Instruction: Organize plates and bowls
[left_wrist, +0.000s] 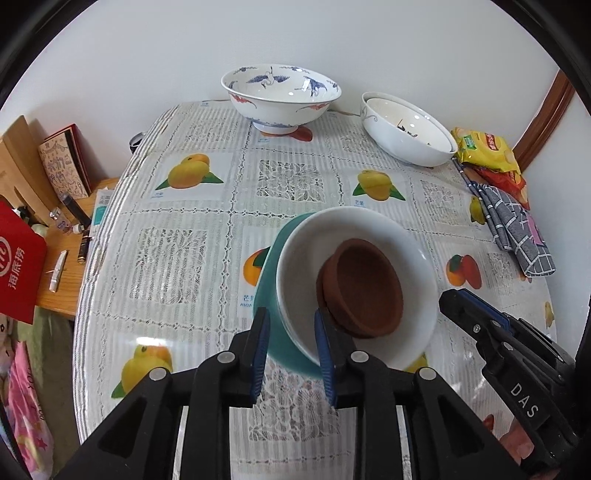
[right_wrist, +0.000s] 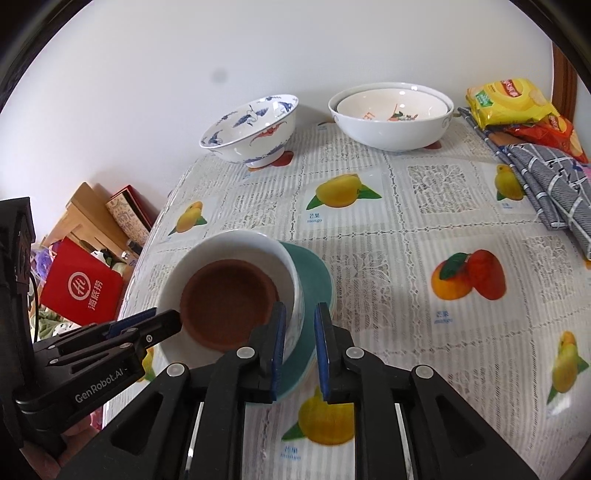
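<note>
On the tablecloth (left_wrist: 207, 206), both grippers — left (left_wrist: 291, 354), right (right_wrist: 300, 347) — straddle the stacked bowls' (left_wrist: 354, 291) rim, slightly parted.

Plain white wall (left_wrist: 295, 37) behind, evenly lit, no hard shadows. Dark wooden trim (left_wrist: 546, 118) at far right. Surface under a plastic lace-pattern cloth (left_wrist: 207, 206) printed with mangoes and other fruit; glare patch near its front edge. Snack packets (right_wrist: 506, 103) and a folded grey checked cloth (right_wrist: 550, 184) at its far right. Left, lower: wooden side table (left_wrist: 62, 284) with small clutter, brown boxes (left_wrist: 22, 166), patterned book (left_wrist: 64, 166), red bag (right_wrist: 83, 290).
</note>
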